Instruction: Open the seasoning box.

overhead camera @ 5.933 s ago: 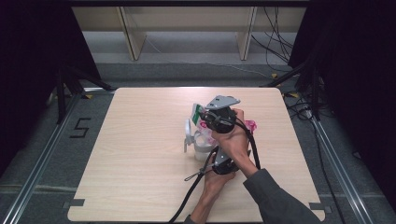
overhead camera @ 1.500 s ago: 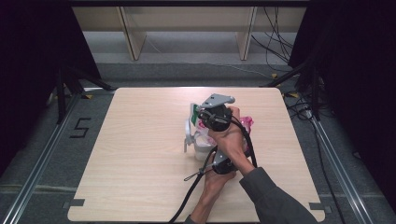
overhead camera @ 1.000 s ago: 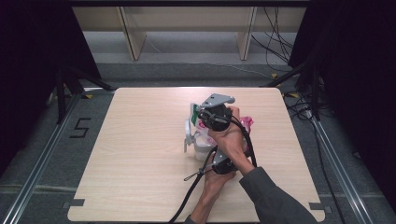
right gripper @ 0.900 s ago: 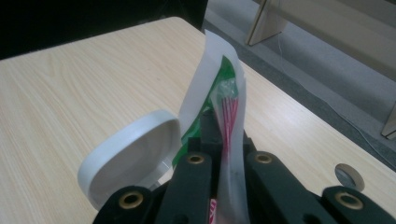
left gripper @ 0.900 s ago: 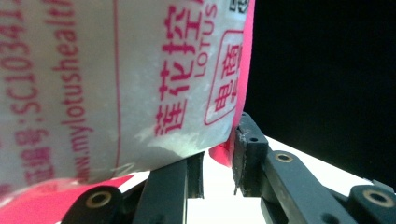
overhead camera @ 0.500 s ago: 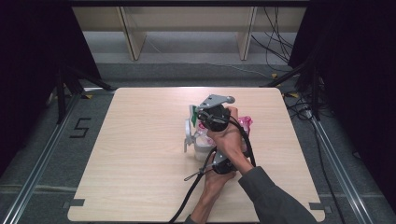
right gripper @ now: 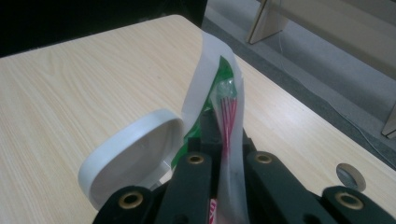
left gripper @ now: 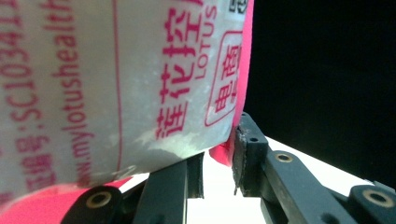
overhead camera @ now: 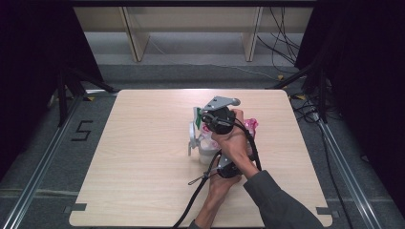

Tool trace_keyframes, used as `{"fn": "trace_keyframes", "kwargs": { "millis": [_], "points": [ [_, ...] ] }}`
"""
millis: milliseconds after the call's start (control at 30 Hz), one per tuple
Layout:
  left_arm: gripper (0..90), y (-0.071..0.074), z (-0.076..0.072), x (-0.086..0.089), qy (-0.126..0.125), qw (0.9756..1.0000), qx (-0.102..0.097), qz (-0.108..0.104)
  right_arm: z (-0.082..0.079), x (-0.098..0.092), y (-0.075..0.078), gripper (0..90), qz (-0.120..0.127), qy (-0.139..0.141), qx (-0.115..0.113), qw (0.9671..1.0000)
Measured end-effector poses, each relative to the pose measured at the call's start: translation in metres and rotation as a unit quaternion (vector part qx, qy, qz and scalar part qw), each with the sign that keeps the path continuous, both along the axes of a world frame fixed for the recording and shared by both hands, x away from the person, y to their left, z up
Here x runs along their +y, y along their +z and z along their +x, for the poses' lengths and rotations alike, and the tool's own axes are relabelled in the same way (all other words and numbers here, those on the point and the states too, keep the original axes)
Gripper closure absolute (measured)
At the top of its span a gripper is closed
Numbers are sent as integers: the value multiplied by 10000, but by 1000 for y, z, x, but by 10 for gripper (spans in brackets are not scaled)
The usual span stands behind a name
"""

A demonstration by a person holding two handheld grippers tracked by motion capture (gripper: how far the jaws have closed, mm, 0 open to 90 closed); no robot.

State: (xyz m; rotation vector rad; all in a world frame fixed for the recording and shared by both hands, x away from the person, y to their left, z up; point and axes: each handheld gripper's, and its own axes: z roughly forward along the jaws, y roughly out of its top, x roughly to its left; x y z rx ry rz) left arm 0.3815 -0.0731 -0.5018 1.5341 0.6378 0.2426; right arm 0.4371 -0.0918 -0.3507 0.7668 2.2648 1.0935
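Left tongs [left gripper: 219, 172] pinch the pink edge of a white printed pouch [left gripper: 116, 84], which fills the space right above them. Right tongs [right gripper: 224, 163], pressed together, grip a thin clear sachet [right gripper: 219, 102] with green and red inside; a white lid [right gripper: 126, 158] lies just left of them. Both meet mid-worktop [overhead camera: 143, 157]. The risk looks like a tear or spill: pulling the two apart too hard could split the film. Bare wood lies open all round, with every edge well clear of the tongs.
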Motion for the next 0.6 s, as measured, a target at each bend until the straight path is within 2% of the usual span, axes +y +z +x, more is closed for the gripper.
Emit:
{"fn": "trace_keyframes", "kwargs": {
  "millis": [133,233,367,433,533,567,600],
  "points": [
    [759,0,0,0,-1,10000,10,-7,0,-1,1,900,22,-28,67,10000],
    [759,0,0,0,-3,10000,15,3,0,-1,1,900,81,-34,23,10000],
    [758,0,0,-2,30,10000,40,-69,-1,2,-1,900,-69,-42,-11,10000],
    [759,0,0,-1,13,10000,23,-42,-1,2,-1,900,8,-85,33,10000],
    [758,0,0,-1,20,10000,28,-41,0,1,0,900,-10,-45,26,10000],
    [759,0,3,0,58,9998,-127,110,0,1,-1,900,-39,-37,15,10000],
    [758,0,3,1,17,9997,-186,176,-1,2,-2,900,-81,-53,62,9999]
  ]
}}
